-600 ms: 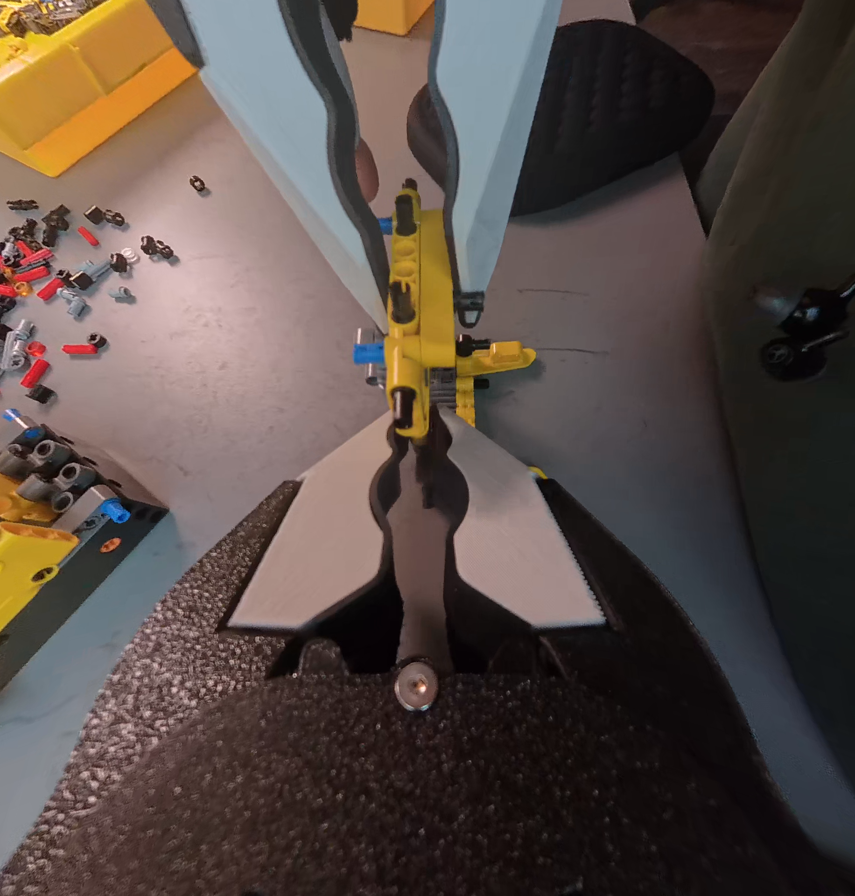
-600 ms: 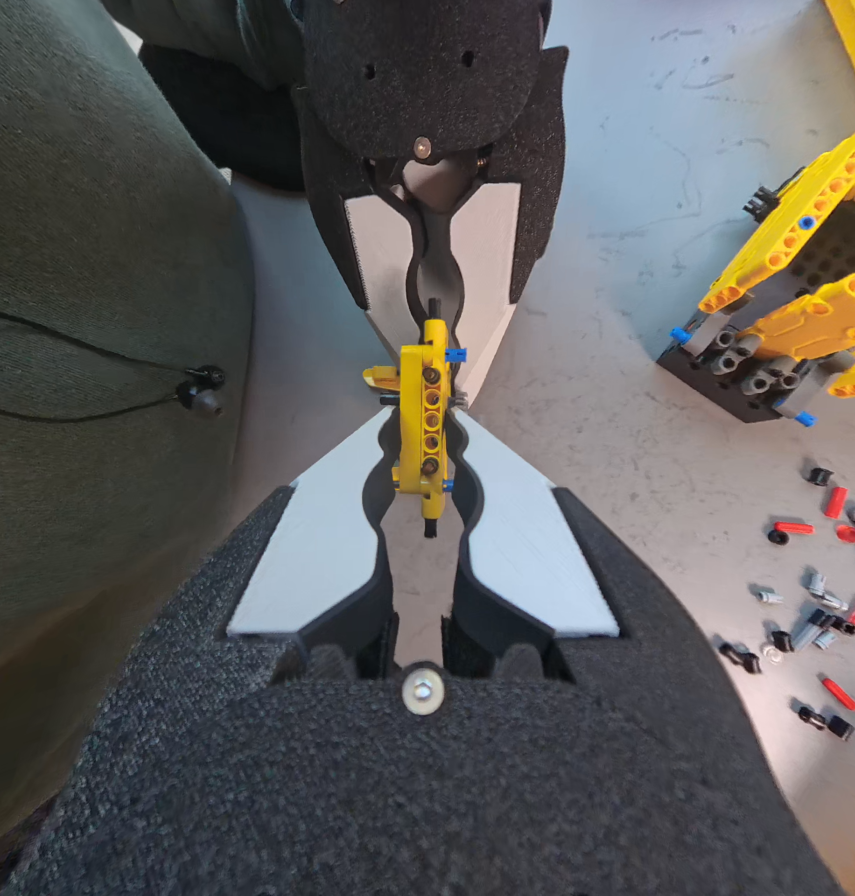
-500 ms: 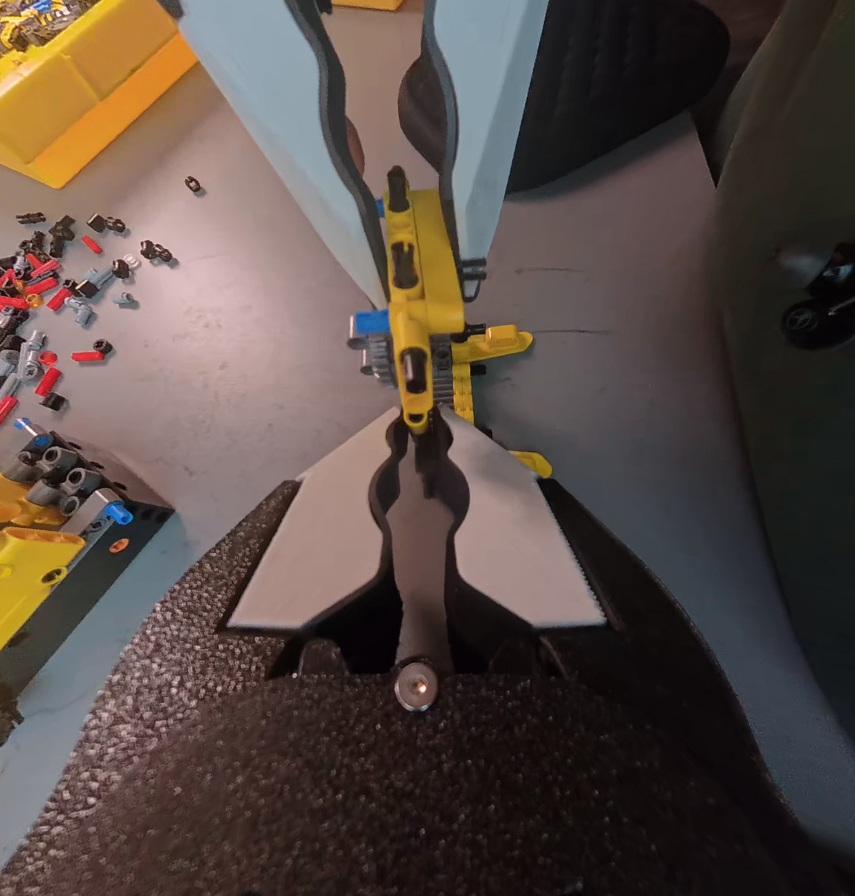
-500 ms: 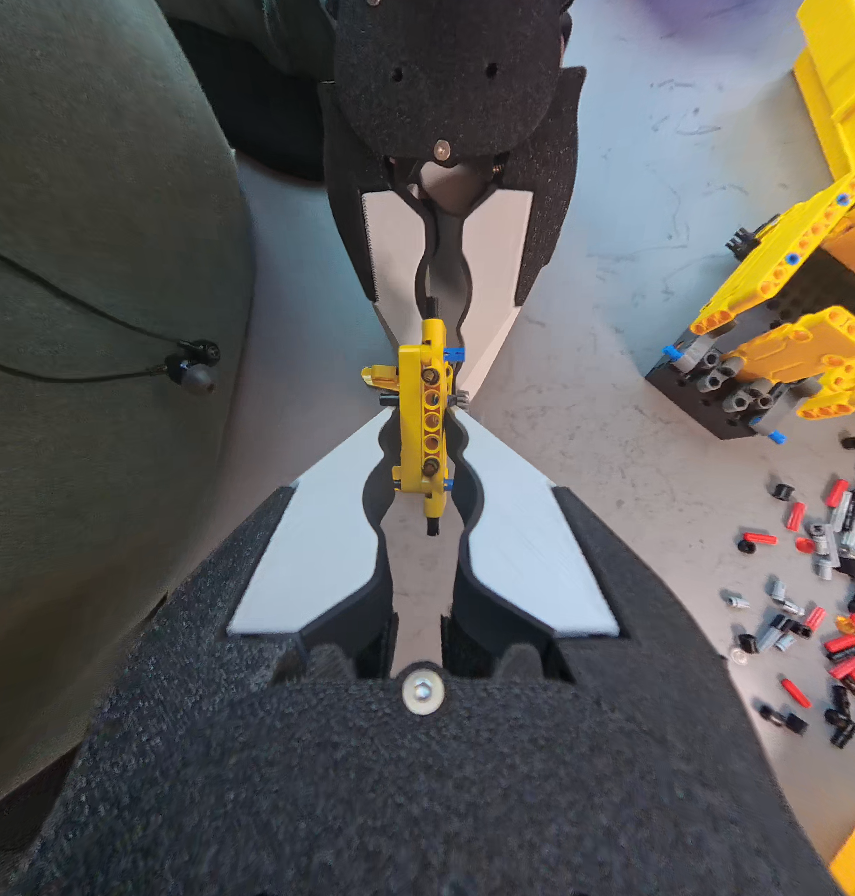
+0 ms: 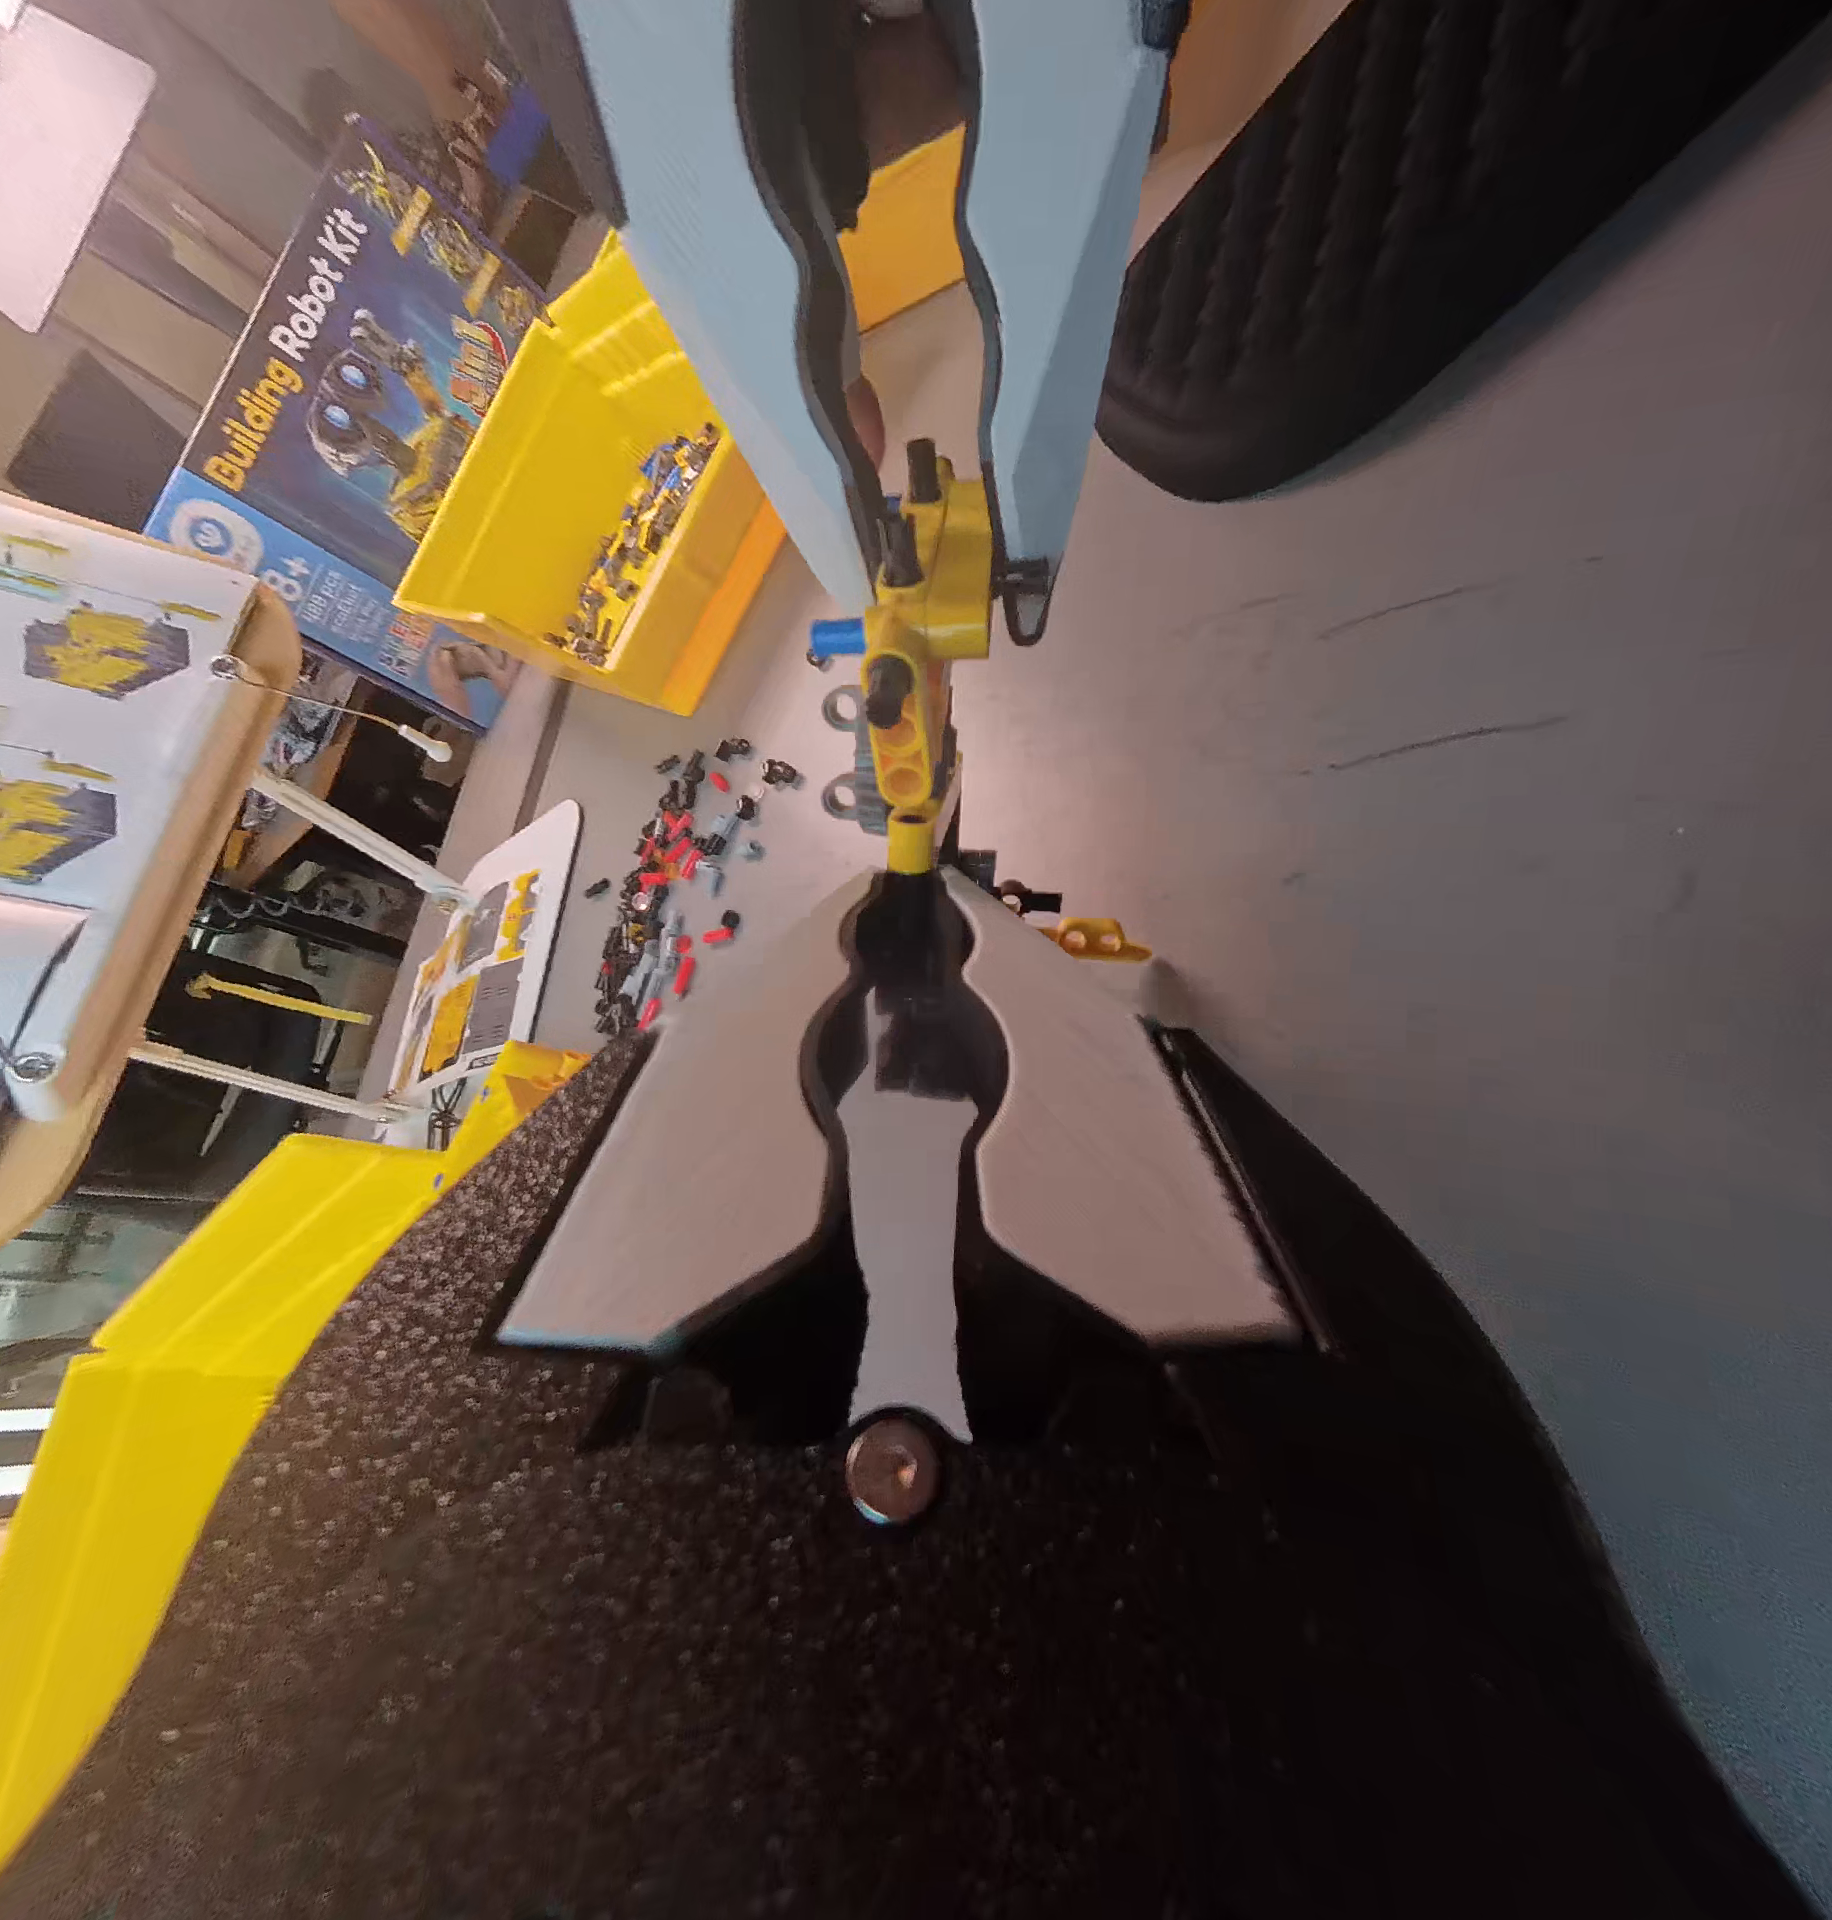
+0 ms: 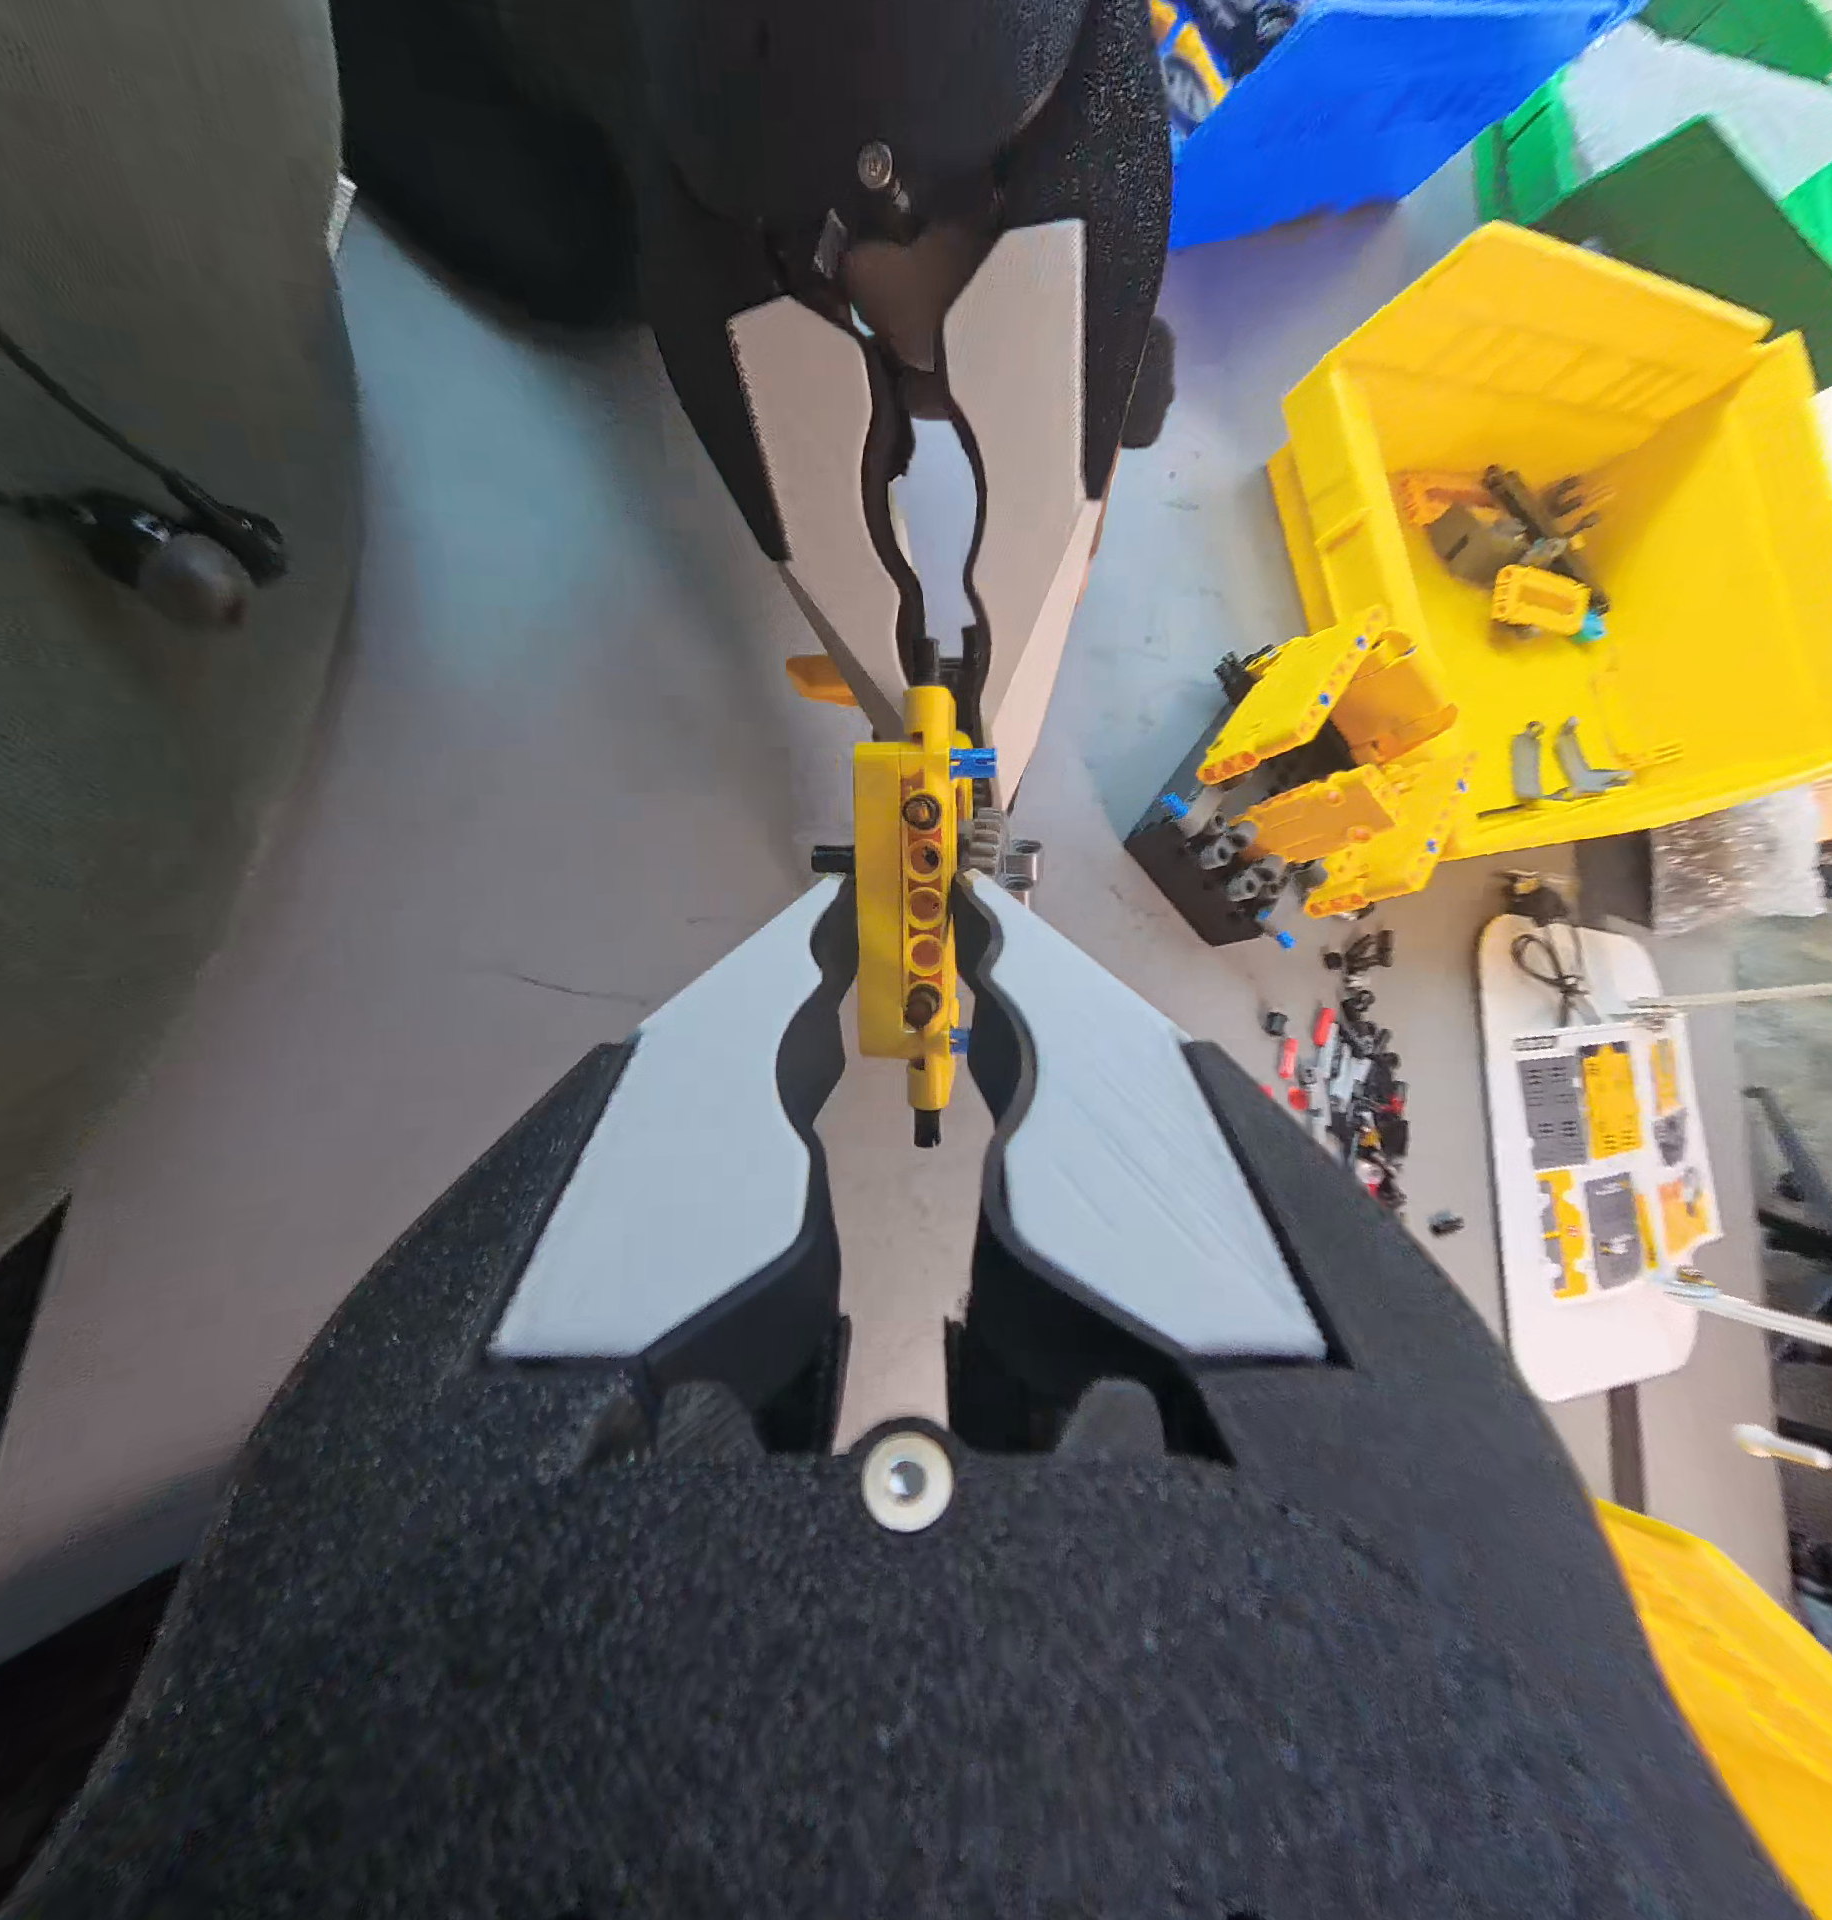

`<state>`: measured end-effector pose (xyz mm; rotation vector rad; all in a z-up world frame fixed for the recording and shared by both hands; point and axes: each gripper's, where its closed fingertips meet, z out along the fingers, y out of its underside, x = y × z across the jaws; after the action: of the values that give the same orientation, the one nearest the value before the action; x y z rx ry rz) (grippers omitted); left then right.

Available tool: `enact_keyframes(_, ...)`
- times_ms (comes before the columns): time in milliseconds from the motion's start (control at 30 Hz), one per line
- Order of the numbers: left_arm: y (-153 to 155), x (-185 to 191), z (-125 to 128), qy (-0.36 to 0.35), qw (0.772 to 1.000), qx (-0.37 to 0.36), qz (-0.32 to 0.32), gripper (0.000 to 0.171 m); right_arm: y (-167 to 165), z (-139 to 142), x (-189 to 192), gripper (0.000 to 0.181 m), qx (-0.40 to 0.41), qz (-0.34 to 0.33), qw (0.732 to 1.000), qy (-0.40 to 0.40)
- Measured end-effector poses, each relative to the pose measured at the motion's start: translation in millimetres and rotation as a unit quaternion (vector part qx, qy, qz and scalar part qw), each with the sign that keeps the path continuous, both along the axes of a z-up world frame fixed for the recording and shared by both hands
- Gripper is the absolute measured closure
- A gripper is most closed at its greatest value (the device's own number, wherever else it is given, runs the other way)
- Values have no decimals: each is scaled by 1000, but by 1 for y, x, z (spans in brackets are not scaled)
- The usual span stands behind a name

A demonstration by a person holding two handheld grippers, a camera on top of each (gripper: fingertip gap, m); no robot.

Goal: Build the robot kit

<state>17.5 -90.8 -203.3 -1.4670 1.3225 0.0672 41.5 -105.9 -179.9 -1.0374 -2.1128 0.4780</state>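
Note:
A small yellow beam assembly (image 5: 907,727) with black pins, a blue pin and a grey gear is held in the air between both grippers. My left gripper (image 5: 907,883) is shut on its near end. My right gripper (image 5: 943,603) comes in from above in that view and is shut on its far part. In the right wrist view the assembly (image 6: 907,904) stands upright between my right gripper's (image 6: 904,894) fingers. The left gripper (image 6: 938,675) pinches its top end there. A small yellow piece (image 5: 1088,940) shows beside the left gripper's finger.
On the grey table (image 5: 1411,831) lie a pile of small loose parts (image 6: 1348,1049), a partly built yellow model on a black base (image 6: 1317,800), a yellow bin (image 6: 1670,582) and an instruction sheet (image 6: 1598,1153). A kit box (image 5: 340,343) stands behind. A person's green garment (image 6: 112,623) is left. Tip to tip, the grippers are about 4 cm apart.
Both grippers have swung round together, still holding the assembly. The views have tilted, so the bins, the box and the sheets have come into sight.

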Motion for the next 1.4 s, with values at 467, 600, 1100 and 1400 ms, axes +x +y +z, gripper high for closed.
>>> enact_keyframes(467,2,9,-6,-99,986,-124,-45,165,5,-12,6,164,-264,-4,953,151)
enact_keyframes(600,15,13,-23,-154,951,-262,-60,165,21,-24,-4,164,-356,-21,932,70)
enact_keyframes(1100,22,12,0,-334,713,-604,-121,165,66,12,-5,164,-705,-43,708,-4)
enact_keyframes(1400,20,9,10,-390,648,-641,-132,166,60,8,-10,165,-776,-42,625,-69)
